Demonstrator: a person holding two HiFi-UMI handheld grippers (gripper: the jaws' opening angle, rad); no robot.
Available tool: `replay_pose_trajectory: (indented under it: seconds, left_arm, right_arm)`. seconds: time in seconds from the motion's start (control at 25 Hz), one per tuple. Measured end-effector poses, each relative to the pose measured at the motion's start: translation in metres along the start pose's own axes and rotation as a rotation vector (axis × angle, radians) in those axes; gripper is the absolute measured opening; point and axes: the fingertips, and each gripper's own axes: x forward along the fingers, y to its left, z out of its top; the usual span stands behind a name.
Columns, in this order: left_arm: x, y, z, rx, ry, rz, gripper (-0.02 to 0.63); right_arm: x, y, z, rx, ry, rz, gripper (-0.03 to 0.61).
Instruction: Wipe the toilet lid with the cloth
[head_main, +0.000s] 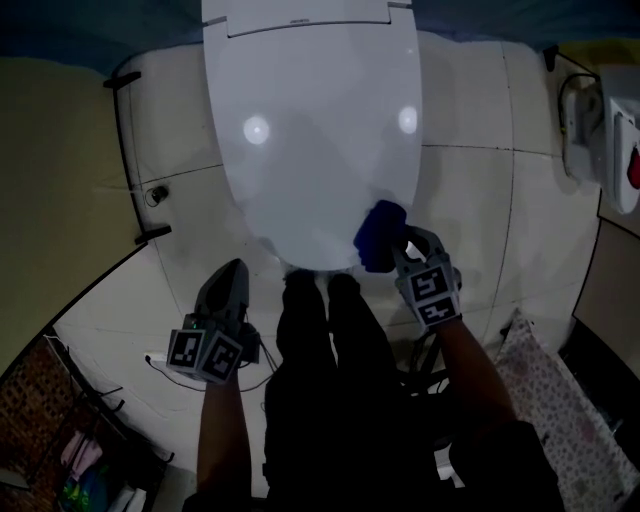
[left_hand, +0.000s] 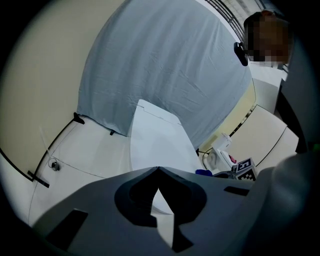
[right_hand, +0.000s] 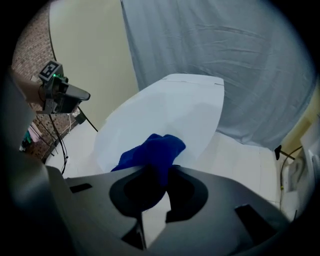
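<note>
Right tool (head_main: 398, 248) pinches the bunched blue cloth (head_main: 377, 233) at the front-right edge of the closed toilet lid (head_main: 310, 120). Left tool (head_main: 232, 272) pressed together, empty, clear of the lid. Risk: on the curved lid the cloth may slide off the edge or tug free, and the wad covers little.

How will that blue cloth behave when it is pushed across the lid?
Probably floppy: the cloth bunches in soft folds in the right claw. It likely weighs little, since a pinch holds it. On the glossy lid it should slide easily, perhaps folding over.
</note>
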Motion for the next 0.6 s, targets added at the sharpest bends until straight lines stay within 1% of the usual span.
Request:
replay_pose_trajectory:
  seconds: [0.16,0.24,0.28,0.36,0.44,0.48,0.6]
  left_arm:
    - [-0.001,-0.003,0.004,-0.014,-0.019,0.003,-0.011]
    - [-0.005,-0.008,0.009,-0.010,-0.030,0.000,-0.011]
    - [-0.010,-0.011,0.014,-0.001,-0.034,-0.002,-0.011]
    - [-0.024,-0.020,0.025,0.031,-0.043,-0.005,-0.011]
    - [-0.040,-0.030,0.041,0.071,-0.061,-0.002,-0.011]
    - [-0.049,-0.034,0.052,0.075,-0.077,0.001,-0.011]
    - [-0.087,-0.048,0.091,0.027,-0.150,0.009,-0.011]
  right_arm:
    - [-0.003,-0.015,-0.009,-0.012,0.017,-0.063,0.055]
    - [-0.010,-0.023,-0.012,0.020,0.010,-0.080,0.054]
    - [-0.017,-0.026,-0.010,0.050,-0.013,-0.078,0.054]
    - [-0.041,-0.031,-0.001,0.102,-0.081,-0.076,0.054]
    - [-0.073,-0.038,0.014,0.123,-0.155,-0.088,0.054]
    - [-0.093,-0.040,0.024,0.133,-0.198,-0.089,0.054]
    - [-0.167,-0.036,0.069,0.193,-0.359,-0.051,0.054]
